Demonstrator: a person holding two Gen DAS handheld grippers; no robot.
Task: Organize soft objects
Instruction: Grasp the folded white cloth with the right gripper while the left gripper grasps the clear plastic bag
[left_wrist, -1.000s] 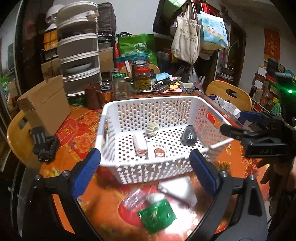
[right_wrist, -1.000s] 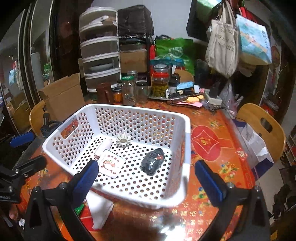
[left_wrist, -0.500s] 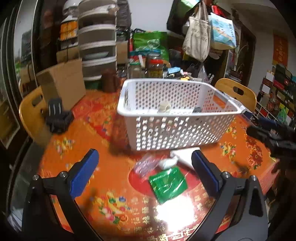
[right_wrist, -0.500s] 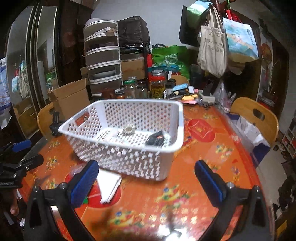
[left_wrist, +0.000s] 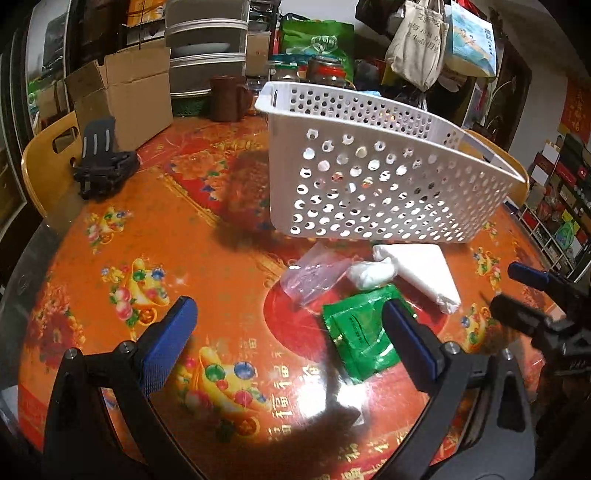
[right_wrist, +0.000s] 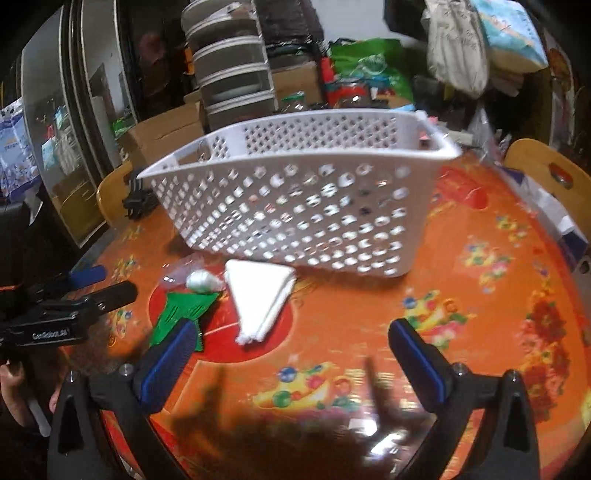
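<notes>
The left gripper (left_wrist: 288, 341) is wide open and holds nothing, low over the table (left_wrist: 155, 229). The right gripper (right_wrist: 291, 358) is wide open too. A green packet (left_wrist: 360, 332) lies by the left one's fingers. Past it sit a clear bag (left_wrist: 314, 275), a white wad (left_wrist: 371, 273) and a folded white cloth (left_wrist: 421, 269). Behind them stands the white basket (left_wrist: 376, 177).

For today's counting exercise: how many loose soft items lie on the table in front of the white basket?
4: a clear plastic bag, a small white wad beside it, a folded white cloth to its right, and a green packet nearest the camera. Others may be hidden inside the basket.
</notes>
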